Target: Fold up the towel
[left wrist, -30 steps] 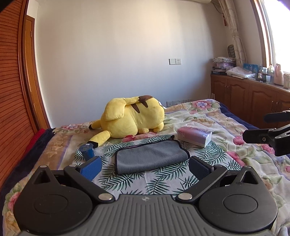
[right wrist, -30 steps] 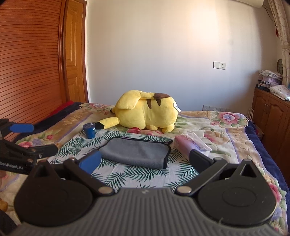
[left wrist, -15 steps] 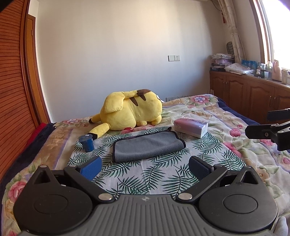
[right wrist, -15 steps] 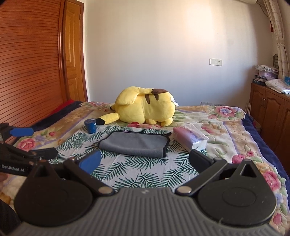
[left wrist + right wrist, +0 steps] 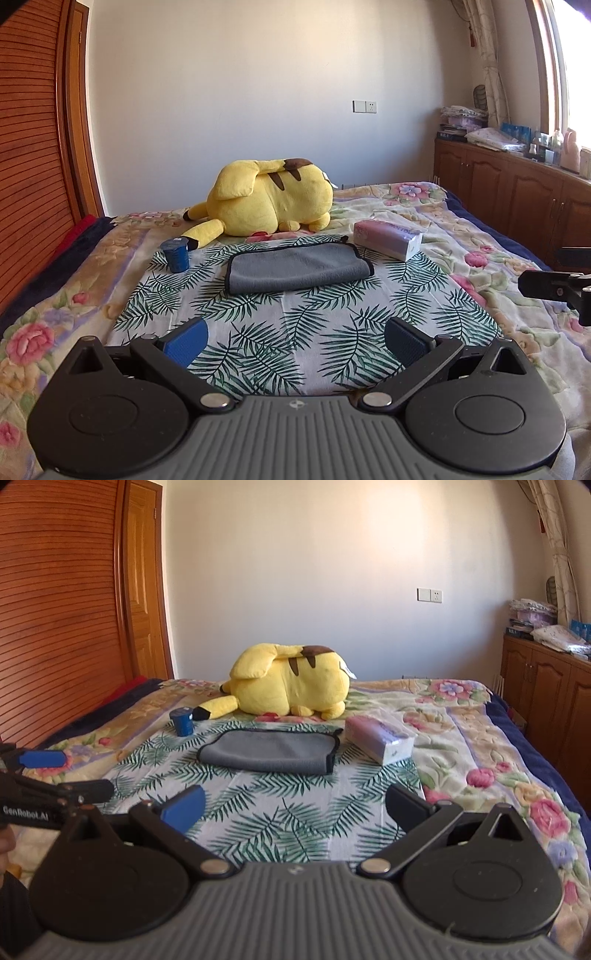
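Observation:
A grey towel with a black hem (image 5: 297,266) lies folded flat on the palm-leaf cloth on the bed; it also shows in the right wrist view (image 5: 269,752). My left gripper (image 5: 295,341) is open and empty, hovering well short of the towel. My right gripper (image 5: 293,806) is open and empty, also back from the towel. The left gripper shows at the left edge of the right wrist view (image 5: 55,775), and the right gripper at the right edge of the left wrist view (image 5: 557,284).
A yellow plush toy (image 5: 269,201) lies behind the towel. A blue cup (image 5: 176,254) stands left of it and a pink tissue pack (image 5: 388,240) right of it. Wooden cabinets (image 5: 517,192) line the right wall, a wooden wardrobe (image 5: 62,609) the left.
Both grippers have drawn back from the towel and risen a little; the towel now looks smaller and farther. Both stay open and empty. The towel has not moved.

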`<state>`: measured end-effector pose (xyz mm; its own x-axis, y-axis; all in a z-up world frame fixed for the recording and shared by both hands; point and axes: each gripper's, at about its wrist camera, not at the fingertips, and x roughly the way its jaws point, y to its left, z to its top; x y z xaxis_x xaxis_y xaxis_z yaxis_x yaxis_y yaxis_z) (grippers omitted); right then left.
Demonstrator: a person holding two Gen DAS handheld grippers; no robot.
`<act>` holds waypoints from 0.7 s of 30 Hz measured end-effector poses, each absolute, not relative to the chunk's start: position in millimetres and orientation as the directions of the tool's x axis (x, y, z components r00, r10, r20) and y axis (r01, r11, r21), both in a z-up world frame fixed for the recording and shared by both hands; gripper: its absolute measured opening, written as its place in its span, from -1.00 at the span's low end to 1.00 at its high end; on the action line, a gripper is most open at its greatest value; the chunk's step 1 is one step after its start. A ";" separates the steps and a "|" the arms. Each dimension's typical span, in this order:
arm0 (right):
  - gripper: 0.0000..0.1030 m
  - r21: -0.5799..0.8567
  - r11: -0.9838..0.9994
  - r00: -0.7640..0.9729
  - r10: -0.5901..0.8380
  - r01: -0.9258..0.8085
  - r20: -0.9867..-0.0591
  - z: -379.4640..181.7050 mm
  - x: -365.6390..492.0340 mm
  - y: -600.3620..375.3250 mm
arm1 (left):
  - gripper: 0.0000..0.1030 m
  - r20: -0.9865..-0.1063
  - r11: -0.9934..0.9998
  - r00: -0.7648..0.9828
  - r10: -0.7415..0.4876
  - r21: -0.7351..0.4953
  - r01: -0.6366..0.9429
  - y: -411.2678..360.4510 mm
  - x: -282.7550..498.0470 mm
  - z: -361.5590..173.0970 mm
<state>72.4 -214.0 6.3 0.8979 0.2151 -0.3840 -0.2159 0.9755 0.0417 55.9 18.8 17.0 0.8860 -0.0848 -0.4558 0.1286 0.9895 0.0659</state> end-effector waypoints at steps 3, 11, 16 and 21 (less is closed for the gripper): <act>1.00 0.044 0.978 0.899 0.206 -0.205 -0.387 0.4 68.3 -216.3 | 0.69 -0.461 0.991 0.884 -0.079 0.060 0.120 20.3 51.2 12.6; 1.00 0.058 0.979 0.901 0.202 -0.195 -0.384 -11.1 62.3 -219.5 | 0.69 -0.449 0.994 0.891 -0.068 0.050 0.100 20.9 41.2 6.0; 1.00 0.060 0.980 0.912 0.197 -0.188 -0.359 -13.5 54.2 -221.7 | 0.69 -0.407 0.994 0.911 -0.061 0.053 0.091 17.3 33.4 10.2; 1.00 0.056 0.981 0.928 0.196 -0.188 -0.316 -12.6 47.2 -221.7 | 0.69 -0.371 0.994 0.927 -0.060 0.066 0.091 13.2 26.8 14.4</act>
